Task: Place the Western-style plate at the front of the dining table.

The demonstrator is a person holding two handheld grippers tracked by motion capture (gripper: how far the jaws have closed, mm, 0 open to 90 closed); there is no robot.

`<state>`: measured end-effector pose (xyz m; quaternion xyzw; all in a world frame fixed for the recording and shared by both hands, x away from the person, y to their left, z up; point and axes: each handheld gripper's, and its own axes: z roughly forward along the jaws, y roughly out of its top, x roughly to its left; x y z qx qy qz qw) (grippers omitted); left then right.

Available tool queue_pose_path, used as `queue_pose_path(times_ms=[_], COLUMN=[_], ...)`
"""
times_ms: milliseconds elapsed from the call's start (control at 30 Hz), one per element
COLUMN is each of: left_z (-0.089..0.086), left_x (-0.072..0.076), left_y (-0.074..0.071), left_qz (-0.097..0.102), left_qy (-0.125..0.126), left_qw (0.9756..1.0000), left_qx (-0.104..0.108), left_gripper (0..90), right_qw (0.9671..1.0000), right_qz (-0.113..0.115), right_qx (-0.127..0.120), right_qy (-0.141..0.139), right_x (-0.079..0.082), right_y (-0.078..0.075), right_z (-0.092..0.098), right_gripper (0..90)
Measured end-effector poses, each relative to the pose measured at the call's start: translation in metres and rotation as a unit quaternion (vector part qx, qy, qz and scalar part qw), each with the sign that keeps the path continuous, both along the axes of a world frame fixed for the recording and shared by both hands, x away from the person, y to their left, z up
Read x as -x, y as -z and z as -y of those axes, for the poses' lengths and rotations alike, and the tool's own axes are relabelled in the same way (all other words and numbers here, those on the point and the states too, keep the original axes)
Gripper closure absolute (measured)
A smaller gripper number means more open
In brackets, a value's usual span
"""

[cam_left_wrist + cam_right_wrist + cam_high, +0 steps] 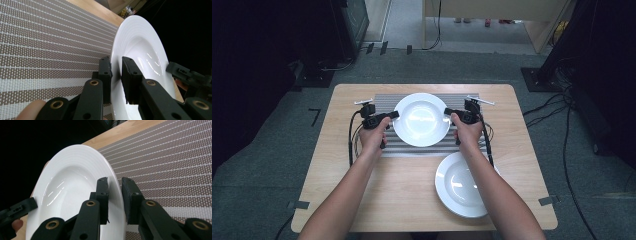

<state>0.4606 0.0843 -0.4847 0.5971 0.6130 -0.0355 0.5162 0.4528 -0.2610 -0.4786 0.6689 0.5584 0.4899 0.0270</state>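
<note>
A white deep plate (421, 119) sits over the middle of a grey striped placemat (412, 150). My left gripper (393, 115) is shut on its left rim and my right gripper (447, 111) is shut on its right rim. In the left gripper view the jaws of the left gripper (116, 72) straddle the plate (140, 47) rim, one on each face, and the right gripper (176, 68) holds the far rim. The right gripper view shows the right gripper (115, 192) clamping the plate (67, 182) edge the same way. Whether the plate is off the mat is unclear.
A second white deep plate (457, 185) lies on the wooden table (402, 200) at the front right, partly under the right forearm. Cables trail from both grippers across the mat. Dark equipment and floor cables surround the table.
</note>
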Motion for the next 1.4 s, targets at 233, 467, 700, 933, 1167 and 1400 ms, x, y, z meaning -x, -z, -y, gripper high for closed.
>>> queue_pose_path(times_ms=[233, 467, 700, 933, 1167, 1400], left_z=[0.002, 0.003, 0.002, 0.001, 0.008, 0.004], left_x=[-0.011, -0.018, -0.022, -0.022, -0.02, -0.015], left_y=[0.009, 0.017, 0.021, 0.026, 0.023, 0.013], left_qz=[-0.019, -0.033, -0.039, -0.04, -0.01, 0.004], left_qy=[-0.009, -0.017, -0.026, -0.026, -0.012, 0.002], left_qw=[0.9997, 0.9992, 0.9989, 0.9989, 0.9984, 0.9969], left_qx=[-0.016, -0.013, -0.004, -0.005, -0.055, -0.079], left_gripper=[78.9, 78.9, 79.0, 77.7, 72.9, 49.4], right_qw=[0.9995, 0.9987, 0.9984, 0.999, 0.9996, 0.9971], right_qz=[-0.028, -0.044, -0.048, -0.039, -0.021, 0.019], right_qx=[0.0, 0.003, 0.008, 0.006, 0.014, 0.073], right_qy=[0.015, 0.027, 0.029, 0.023, 0.013, -0.01], right_x=[-0.011, -0.018, -0.025, -0.026, -0.026, -0.024], right_y=[0.013, 0.021, 0.023, 0.024, 0.026, 0.026], right_z=[-0.003, -0.006, -0.007, -0.008, -0.008, -0.004], right_gripper=[77.8, 77.7, 78.2, 79.3, 76.6, 54.1])
